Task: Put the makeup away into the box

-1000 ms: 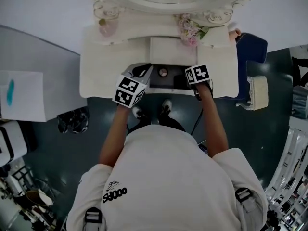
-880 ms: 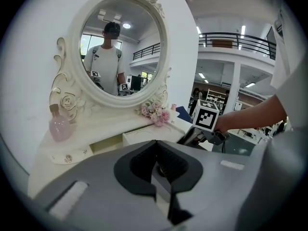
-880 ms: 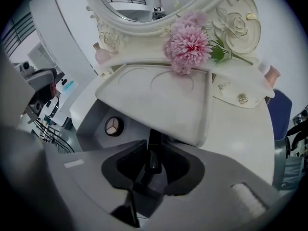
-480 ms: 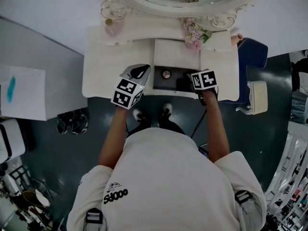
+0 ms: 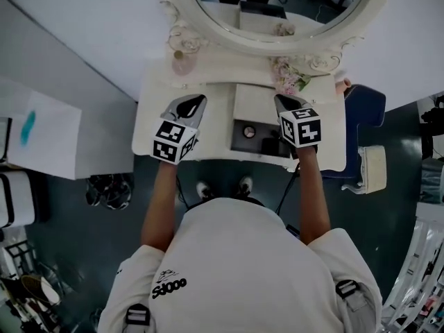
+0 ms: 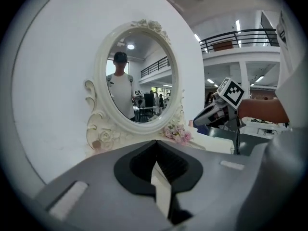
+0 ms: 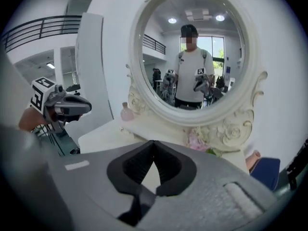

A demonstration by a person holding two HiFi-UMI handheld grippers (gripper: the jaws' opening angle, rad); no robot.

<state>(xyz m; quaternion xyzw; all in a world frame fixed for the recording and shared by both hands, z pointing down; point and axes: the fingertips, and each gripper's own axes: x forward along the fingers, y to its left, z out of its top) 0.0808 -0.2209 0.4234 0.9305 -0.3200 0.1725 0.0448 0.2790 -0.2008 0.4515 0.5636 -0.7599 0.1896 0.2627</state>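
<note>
Left tool (image 6: 157, 141): jaws together at the tips, nothing held between them. It is carried in front of the mirror (image 5: 277, 5), toward the mirror's left side, pointing at the glass and apparently clear of the worktop (image 5: 215, 116). Right tool (image 7: 153, 141): jaws have just been closing and now meet at the tips, with nothing between them. It is carried in front of the mirror's right side, likewise pointing at the glass. Each tool is visible in the other's gripper view, held in a bare-armed hand, and the marker cube on each is intact. The box (image 5: 239, 146) sits open on the worktop directly in front of the mirror's centre, at the edge farthest from the glass; its interior is dark. The makeup (image 5: 249, 132), a small round piece, lies inside the box on the side toward the mirror's left. A darker item lies beside it in the box and cannot be identified. A pink bottle (image 5: 182, 62) stands upright at the mirror's left foot. Pink flowers (image 5: 288, 83) lie at the mirror's right foot, against the carved frame. The glass reflects the person, who wears a white shirt and has both tools raised.
</note>
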